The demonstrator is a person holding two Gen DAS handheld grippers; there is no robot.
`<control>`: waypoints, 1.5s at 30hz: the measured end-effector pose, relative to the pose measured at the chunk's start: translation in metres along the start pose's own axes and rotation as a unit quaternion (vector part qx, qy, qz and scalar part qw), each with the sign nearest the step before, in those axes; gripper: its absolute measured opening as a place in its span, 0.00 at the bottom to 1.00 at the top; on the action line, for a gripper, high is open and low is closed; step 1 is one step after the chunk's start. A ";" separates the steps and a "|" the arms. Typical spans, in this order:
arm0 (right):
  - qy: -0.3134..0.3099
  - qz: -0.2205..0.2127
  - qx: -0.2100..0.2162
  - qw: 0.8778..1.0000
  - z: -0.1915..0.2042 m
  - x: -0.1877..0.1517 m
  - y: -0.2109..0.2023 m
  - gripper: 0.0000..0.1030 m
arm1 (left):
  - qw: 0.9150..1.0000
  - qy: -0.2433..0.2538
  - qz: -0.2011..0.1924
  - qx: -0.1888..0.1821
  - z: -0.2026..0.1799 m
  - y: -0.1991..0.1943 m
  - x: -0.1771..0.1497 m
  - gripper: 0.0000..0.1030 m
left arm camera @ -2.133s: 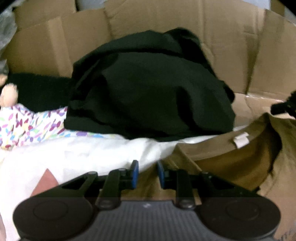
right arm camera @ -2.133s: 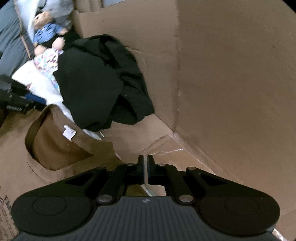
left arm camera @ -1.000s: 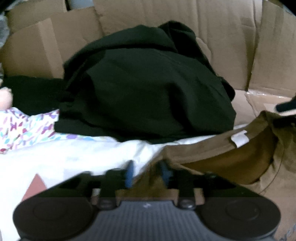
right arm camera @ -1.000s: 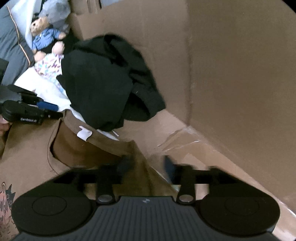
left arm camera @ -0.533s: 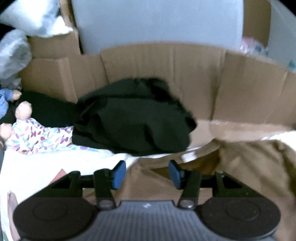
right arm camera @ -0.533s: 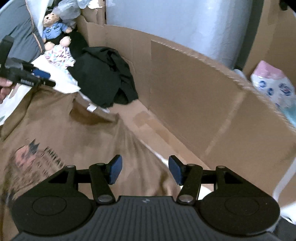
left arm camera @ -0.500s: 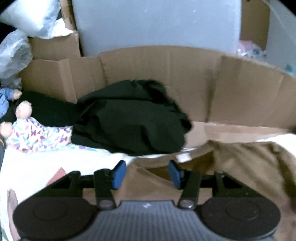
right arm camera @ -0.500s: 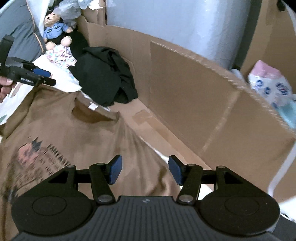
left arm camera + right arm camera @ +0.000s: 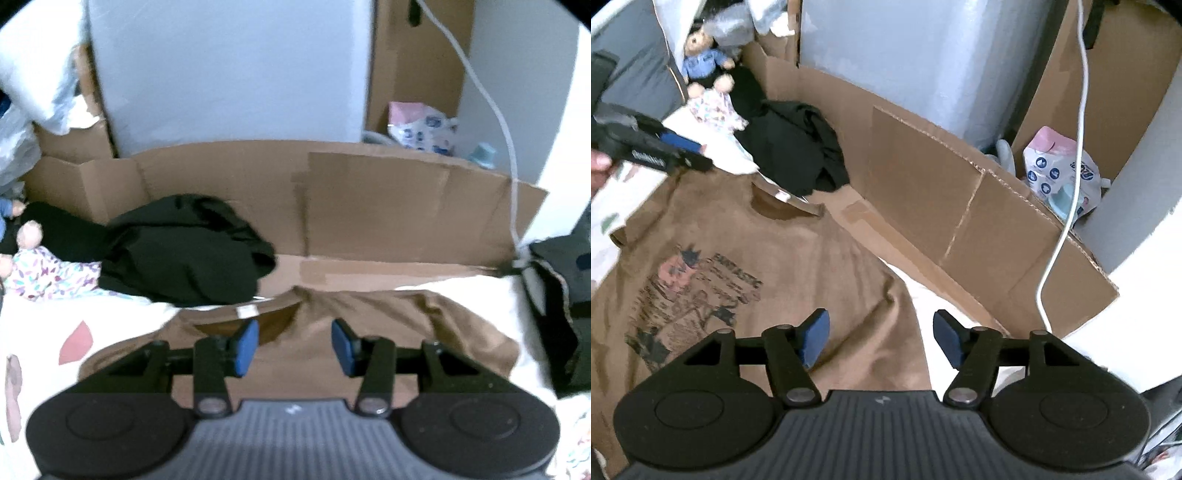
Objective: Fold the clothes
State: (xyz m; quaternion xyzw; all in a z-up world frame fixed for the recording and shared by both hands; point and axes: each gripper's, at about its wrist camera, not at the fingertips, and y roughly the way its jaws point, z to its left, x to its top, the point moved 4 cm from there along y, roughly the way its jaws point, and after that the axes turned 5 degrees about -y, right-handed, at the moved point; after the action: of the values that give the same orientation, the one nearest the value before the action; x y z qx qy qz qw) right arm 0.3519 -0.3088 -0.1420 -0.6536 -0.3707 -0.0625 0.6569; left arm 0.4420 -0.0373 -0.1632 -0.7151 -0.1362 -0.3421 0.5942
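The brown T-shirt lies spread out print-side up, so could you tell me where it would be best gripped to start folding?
Probably at the shoulder seams on either side of the collar of the brown T-shirt, coming down from above. The shirt lies flat, so the pads must pinch up an edge, and the shoulders are free of the black garment. The right gripper, jaws opening and empty, hovers over the nearer sleeve edge.

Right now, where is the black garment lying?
In the right wrist view the black garment lies in a heap at upper left, against the cardboard wall, just beyond the collar of the brown shirt and beside the dolls.
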 end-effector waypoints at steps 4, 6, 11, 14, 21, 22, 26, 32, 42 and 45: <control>0.020 -0.016 0.007 1.000 0.000 -0.012 -0.008 0.69 | 1.000 -0.001 0.002 -0.009 -0.021 -0.007 -0.005 0.47; 0.012 -0.019 0.011 1.000 -0.004 -0.019 -0.007 0.71 | 1.000 -0.006 0.006 -0.012 -0.030 -0.008 -0.009 0.47; 0.055 -0.002 0.004 0.998 -0.020 -0.029 0.000 0.73 | 1.000 -0.006 0.014 -0.001 -0.045 -0.011 -0.012 0.47; 0.078 0.029 -0.017 0.996 -0.031 -0.039 0.001 0.73 | 1.000 -0.004 0.017 0.001 -0.055 -0.017 -0.012 0.47; 0.118 0.034 -0.013 0.992 -0.042 -0.042 -0.028 0.74 | 1.000 0.001 -0.001 0.015 -0.083 -0.038 -0.007 0.48; 0.117 0.035 -0.010 0.992 -0.042 -0.042 -0.033 0.74 | 1.000 -0.002 0.003 0.016 -0.087 -0.040 -0.007 0.48; 0.116 0.027 -0.006 0.993 -0.044 -0.040 -0.045 0.75 | 1.000 0.007 0.003 0.020 -0.104 -0.046 -0.004 0.48; 0.125 0.004 0.013 0.992 -0.046 -0.041 -0.049 0.76 | 1.000 0.010 0.008 0.014 -0.131 -0.044 0.000 0.51; 0.122 -0.013 0.020 0.992 -0.056 -0.069 -0.020 0.76 | 0.999 0.020 0.015 -0.025 -0.154 0.003 -0.018 0.52; 0.126 0.000 0.007 0.992 -0.062 -0.085 -0.001 0.76 | 0.998 0.019 0.018 -0.051 -0.156 0.020 -0.029 0.52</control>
State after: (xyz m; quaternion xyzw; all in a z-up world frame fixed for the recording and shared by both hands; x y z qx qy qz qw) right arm 0.3160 -0.3989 -0.1816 -0.6357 -0.2851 -0.1415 0.7032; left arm 0.3816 -0.1830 -0.1876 -0.7403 -0.0947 -0.3514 0.5652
